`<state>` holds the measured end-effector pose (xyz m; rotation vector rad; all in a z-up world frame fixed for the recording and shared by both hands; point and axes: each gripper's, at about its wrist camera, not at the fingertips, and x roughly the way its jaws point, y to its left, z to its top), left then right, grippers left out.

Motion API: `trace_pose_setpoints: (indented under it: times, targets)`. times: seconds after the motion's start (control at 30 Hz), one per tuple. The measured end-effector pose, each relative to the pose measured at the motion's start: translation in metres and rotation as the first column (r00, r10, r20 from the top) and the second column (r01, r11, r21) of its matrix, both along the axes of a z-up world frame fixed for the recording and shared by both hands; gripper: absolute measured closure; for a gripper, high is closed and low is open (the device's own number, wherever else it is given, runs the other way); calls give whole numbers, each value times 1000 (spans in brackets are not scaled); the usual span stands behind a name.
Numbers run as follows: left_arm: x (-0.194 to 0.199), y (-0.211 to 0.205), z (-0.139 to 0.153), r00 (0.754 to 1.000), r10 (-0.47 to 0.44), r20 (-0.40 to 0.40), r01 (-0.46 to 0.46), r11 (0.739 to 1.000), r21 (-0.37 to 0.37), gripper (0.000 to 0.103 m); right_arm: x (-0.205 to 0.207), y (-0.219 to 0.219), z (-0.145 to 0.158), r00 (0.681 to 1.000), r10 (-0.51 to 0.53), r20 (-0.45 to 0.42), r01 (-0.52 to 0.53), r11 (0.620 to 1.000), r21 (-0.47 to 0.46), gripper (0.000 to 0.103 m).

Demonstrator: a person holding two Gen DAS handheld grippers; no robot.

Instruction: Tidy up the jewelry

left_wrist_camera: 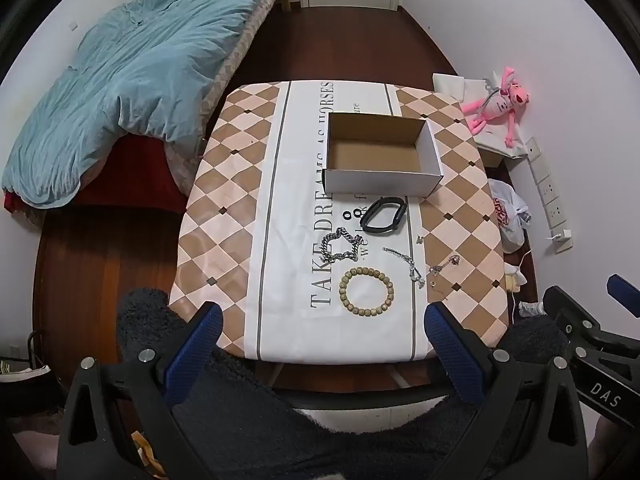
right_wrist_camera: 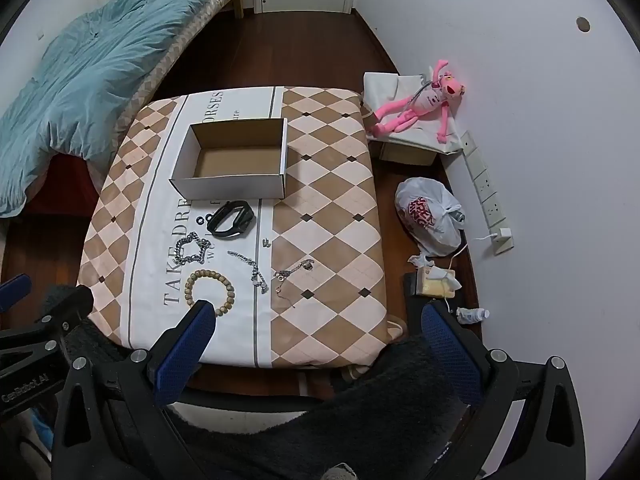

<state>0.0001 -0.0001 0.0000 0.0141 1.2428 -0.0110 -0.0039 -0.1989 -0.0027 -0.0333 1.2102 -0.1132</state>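
An empty white cardboard box (left_wrist_camera: 383, 155) (right_wrist_camera: 234, 159) stands on the table's white centre strip. In front of it lie a black wristband (left_wrist_camera: 384, 215) (right_wrist_camera: 233, 218), a chunky silver chain (left_wrist_camera: 340, 245) (right_wrist_camera: 191, 248), a beige bead bracelet (left_wrist_camera: 366, 291) (right_wrist_camera: 209, 289), a thin silver chain (left_wrist_camera: 406, 265) (right_wrist_camera: 250, 266) and a small pendant chain (left_wrist_camera: 442, 266) (right_wrist_camera: 294, 270). My left gripper (left_wrist_camera: 324, 316) hangs open high above the table's near edge, nothing between its blue fingers. My right gripper (right_wrist_camera: 318, 316) is open too, empty, just right of the left one.
The small table (left_wrist_camera: 224, 184) (right_wrist_camera: 332, 216) wears a checked cloth. A bed with a blue duvet (left_wrist_camera: 128, 80) lies to the left. By the right wall are a pink plush toy (right_wrist_camera: 424, 104), a white plastic bag (right_wrist_camera: 430, 216) and a power strip (right_wrist_camera: 486, 192). A fuzzy dark sleeve shows below both grippers.
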Motion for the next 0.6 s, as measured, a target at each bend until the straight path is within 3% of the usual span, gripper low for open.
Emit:
trace_pose_setpoints:
  times: [0.6]
  targets:
    - [0, 0, 0, 1000, 2, 9, -2, 1000, 2, 0, 0, 3, 1, 1000, -1, -1, 1, 1000, 8, 0]
